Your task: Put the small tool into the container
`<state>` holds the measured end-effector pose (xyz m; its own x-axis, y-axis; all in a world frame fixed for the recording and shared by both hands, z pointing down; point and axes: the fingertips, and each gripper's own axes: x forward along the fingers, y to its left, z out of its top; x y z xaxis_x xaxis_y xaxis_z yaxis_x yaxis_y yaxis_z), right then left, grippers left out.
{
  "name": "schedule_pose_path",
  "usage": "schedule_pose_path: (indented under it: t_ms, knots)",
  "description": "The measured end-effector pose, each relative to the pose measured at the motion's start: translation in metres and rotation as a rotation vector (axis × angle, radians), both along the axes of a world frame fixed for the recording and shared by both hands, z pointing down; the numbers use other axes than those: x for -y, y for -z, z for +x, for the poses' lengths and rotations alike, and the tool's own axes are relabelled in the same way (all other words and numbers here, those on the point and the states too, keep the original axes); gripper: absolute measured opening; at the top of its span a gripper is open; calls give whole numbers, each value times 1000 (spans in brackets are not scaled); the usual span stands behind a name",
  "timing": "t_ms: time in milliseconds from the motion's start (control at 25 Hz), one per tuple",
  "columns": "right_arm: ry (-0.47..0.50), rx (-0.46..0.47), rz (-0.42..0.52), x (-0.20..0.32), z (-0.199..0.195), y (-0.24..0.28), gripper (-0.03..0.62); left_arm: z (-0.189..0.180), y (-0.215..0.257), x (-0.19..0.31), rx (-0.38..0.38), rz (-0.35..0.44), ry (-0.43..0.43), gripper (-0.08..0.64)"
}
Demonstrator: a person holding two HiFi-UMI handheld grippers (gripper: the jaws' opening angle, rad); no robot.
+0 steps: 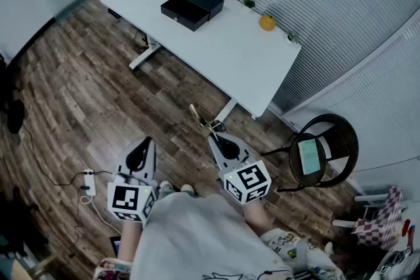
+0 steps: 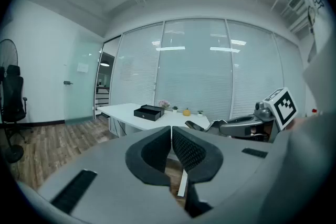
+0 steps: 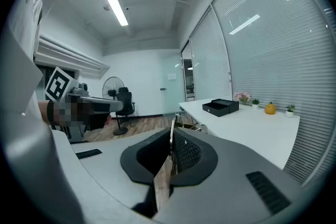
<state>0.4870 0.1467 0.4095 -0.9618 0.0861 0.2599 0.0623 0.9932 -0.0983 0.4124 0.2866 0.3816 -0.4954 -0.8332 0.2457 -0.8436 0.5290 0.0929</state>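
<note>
Item: small tool (image 3: 171, 129), thin, pinched in right gripper (image 1: 214, 136) fingers, tip protruding.
Left gripper (image 2: 171, 136): fingers pressed together, empty.
Container (image 1: 191, 6): black, far on worktop (image 1: 243, 56), well apart from me.
Risk, I judge: slender tool twists or slips in pinch during carry and falls to floor.

Floor (image 1: 79, 95): wood-grain planks, low sheen. Table (image 1: 243, 56): smooth white matt top. Container (image 1: 191, 6): matt black, smooth-faced. Right gripper (image 3: 172, 136): matt grey plastic shell, dimpled black pads (image 3: 188, 152); small tool (image 3: 171, 124) glints like metal.
</note>
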Motion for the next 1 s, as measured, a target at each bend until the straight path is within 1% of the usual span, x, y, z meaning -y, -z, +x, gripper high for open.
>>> schedule_pose_path:
  t_ms: [240, 560, 680, 840, 1000]
  knots:
    - [29, 7, 11, 5, 7, -2, 6, 7, -5, 4, 2, -8, 22, 11]
    - [51, 0, -24, 6, -1, -8, 6, 1, -14, -5, -18, -31, 81, 11]
    - [55, 8, -24, 7, -13, -9, 6, -10, -15, -7, -21, -30, 96, 11]
    - [57, -6, -2, 8, -32, -10, 6, -30, -20, -6, -25, -26, 98, 11]
    - [66, -9, -15, 4, -64, -13, 6, -65, -24, -6, -31, -10, 101, 11]
